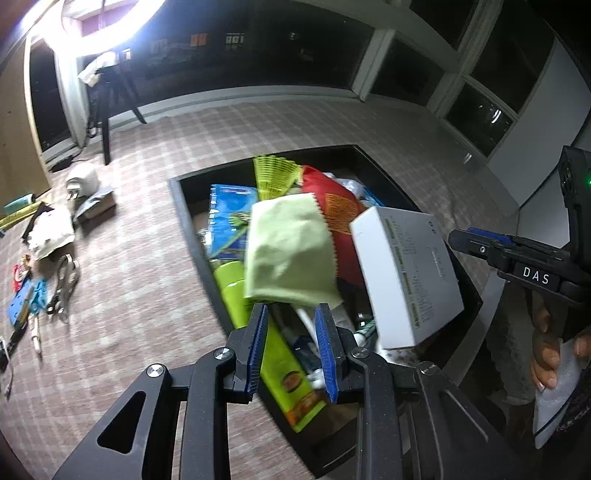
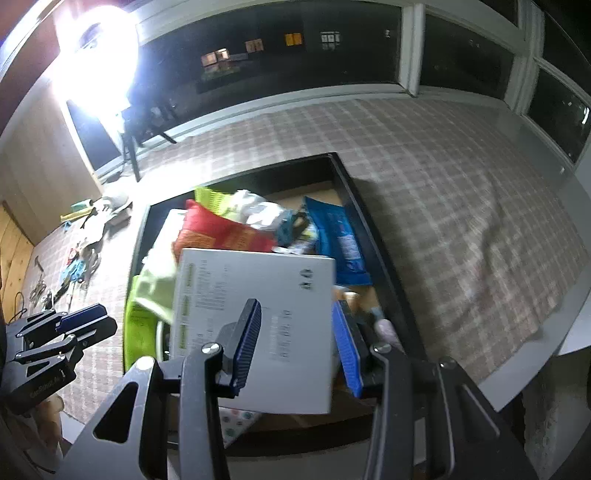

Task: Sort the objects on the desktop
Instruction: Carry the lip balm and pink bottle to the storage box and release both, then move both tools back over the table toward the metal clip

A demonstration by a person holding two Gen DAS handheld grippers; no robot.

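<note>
A lamp [image 1: 110, 22] blows out the upper left of both views, with glare spilling across the checked tablecloth [image 2: 443, 184]. The windows [image 2: 277, 48] are dark. Fisheye bends the edges; nearby objects smear with motion blur.

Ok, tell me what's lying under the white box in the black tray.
Under the white box, in the black tray: a red packet, a blue packet, a light green cloth and a polka-dot item poke out. Whatever is directly beneath is covered.
</note>
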